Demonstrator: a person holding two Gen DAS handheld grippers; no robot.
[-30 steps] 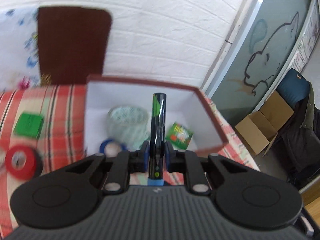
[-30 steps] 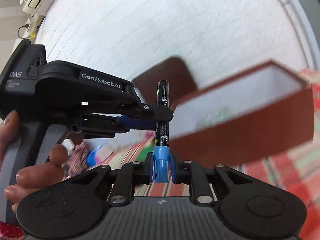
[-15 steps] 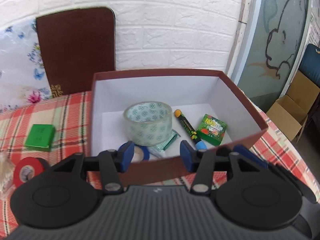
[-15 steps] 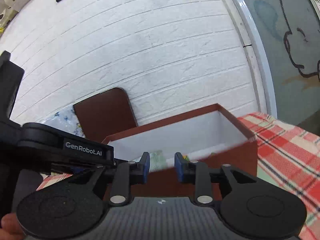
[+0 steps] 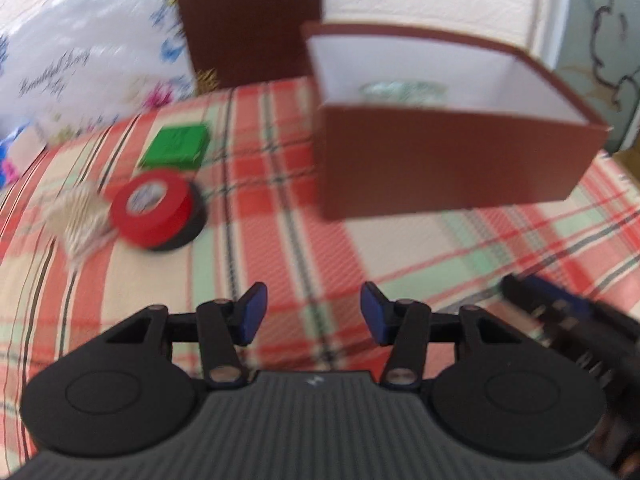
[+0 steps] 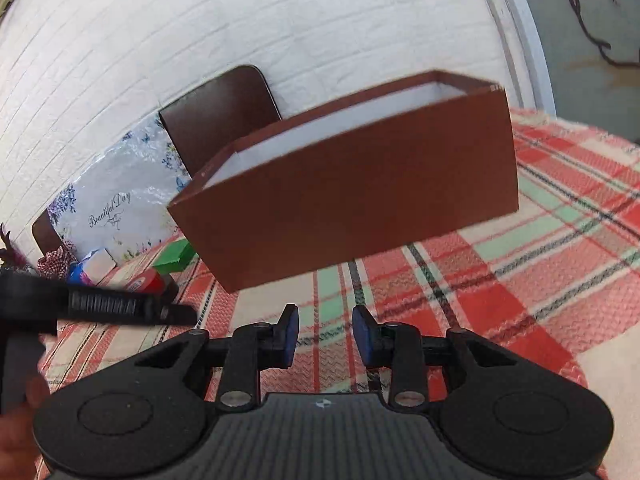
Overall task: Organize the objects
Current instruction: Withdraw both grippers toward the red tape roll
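A brown box (image 5: 448,160) with a white inside stands on the plaid cloth; a clear tape roll (image 5: 402,91) shows just over its near wall. A red tape roll (image 5: 154,210), a green block (image 5: 176,147) and a pale striped packet (image 5: 78,218) lie to its left. My left gripper (image 5: 313,316) is open and empty, low over the cloth in front of the box. My right gripper (image 6: 325,334) is open and empty, facing the box (image 6: 352,200) from its front right. The red roll (image 6: 146,282) and green block (image 6: 174,258) also show in the right wrist view.
A brown lid (image 5: 248,20) leans on the white brick wall behind the box. A flowered bag (image 6: 116,208) stands at the back left. The right gripper's body (image 5: 572,320) sits at the left view's right edge. The left gripper's body (image 6: 104,306) is at the right view's left.
The pen both grippers held a second ago lies in the box. Both grippers opened, then dropped and pulled back to the near side of the box. The left one swung left.
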